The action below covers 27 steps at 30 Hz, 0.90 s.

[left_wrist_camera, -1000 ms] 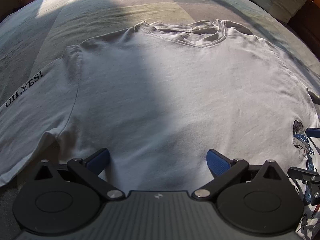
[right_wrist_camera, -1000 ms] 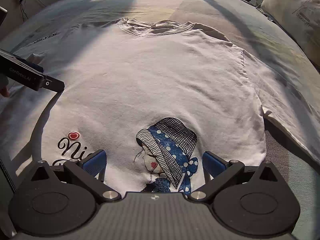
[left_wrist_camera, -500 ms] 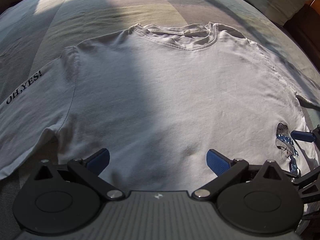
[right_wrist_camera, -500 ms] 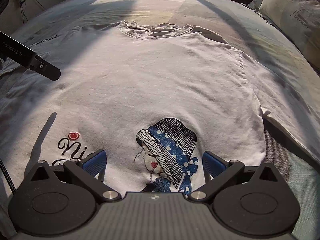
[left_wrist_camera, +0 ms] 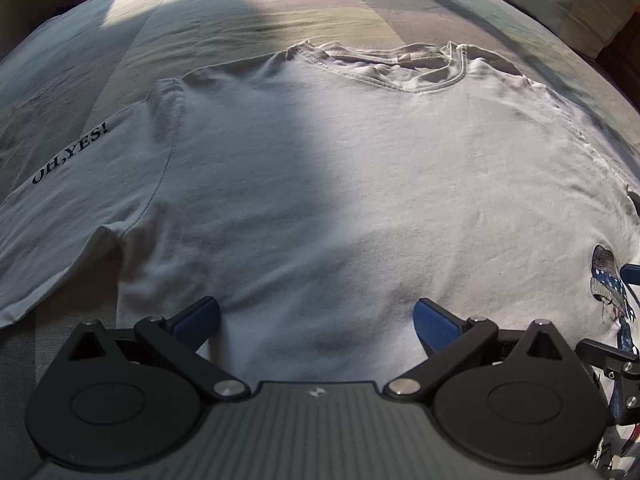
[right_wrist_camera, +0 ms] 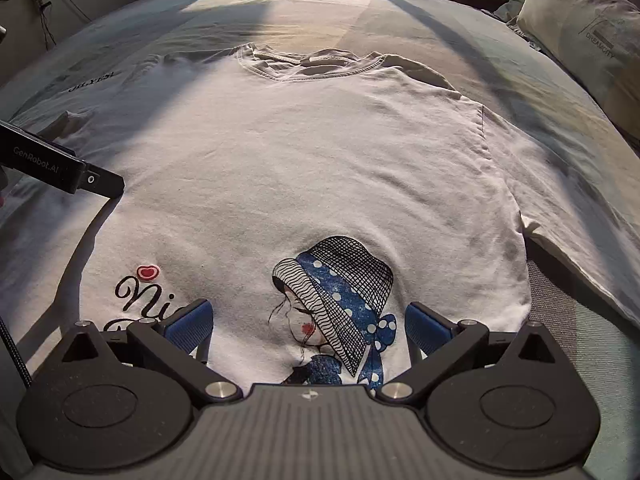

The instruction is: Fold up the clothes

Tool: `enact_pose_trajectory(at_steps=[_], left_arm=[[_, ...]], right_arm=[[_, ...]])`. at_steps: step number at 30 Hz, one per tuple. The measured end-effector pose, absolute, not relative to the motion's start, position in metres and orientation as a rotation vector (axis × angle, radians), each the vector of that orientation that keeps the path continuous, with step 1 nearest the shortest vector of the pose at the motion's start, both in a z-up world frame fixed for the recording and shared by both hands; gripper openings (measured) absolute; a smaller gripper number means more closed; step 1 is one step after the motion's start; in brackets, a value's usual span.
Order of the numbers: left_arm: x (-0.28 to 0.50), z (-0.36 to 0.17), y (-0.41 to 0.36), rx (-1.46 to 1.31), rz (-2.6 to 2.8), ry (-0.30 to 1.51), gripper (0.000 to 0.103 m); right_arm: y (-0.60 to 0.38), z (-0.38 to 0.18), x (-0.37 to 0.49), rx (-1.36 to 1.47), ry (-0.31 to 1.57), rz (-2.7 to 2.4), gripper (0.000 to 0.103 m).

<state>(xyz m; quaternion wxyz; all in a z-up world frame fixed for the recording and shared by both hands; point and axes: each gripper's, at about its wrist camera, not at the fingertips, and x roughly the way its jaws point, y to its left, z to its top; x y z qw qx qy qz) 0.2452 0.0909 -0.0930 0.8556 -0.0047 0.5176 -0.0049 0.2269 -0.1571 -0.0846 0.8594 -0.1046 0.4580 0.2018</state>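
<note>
A white T-shirt [left_wrist_camera: 360, 184] lies spread flat, print side up, across the middle of the bed [right_wrist_camera: 460, 24], collar toward the far edge, presumably so both bottom corners can be reached. The left claw [left_wrist_camera: 316, 316] and right claw [right_wrist_camera: 308, 318] hover spread wide over the hem, pinching nothing. The sleeve [left_wrist_camera: 72, 160] reads "OH,YES!"; the pillow [right_wrist_camera: 592, 28] at the far right corner reads "DREAMCITY"; the left tool's body shows "GenRobot.AI".
</note>
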Motion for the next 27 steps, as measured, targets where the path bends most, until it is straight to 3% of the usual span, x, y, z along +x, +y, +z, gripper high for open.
enact_pose_trajectory(at_steps=[13,27], left_arm=[[0.201,-0.088,0.095,-0.032,-0.026,1.12,0.102],[0.193,-0.083,0.167,-0.216,0.099,1.101,0.102]], right_arm=[[-0.147,-0.065,0.212,-0.161,1.013,0.47,0.103],[-0.102,-0.057,0.219,-0.113,1.051,0.484,0.103]])
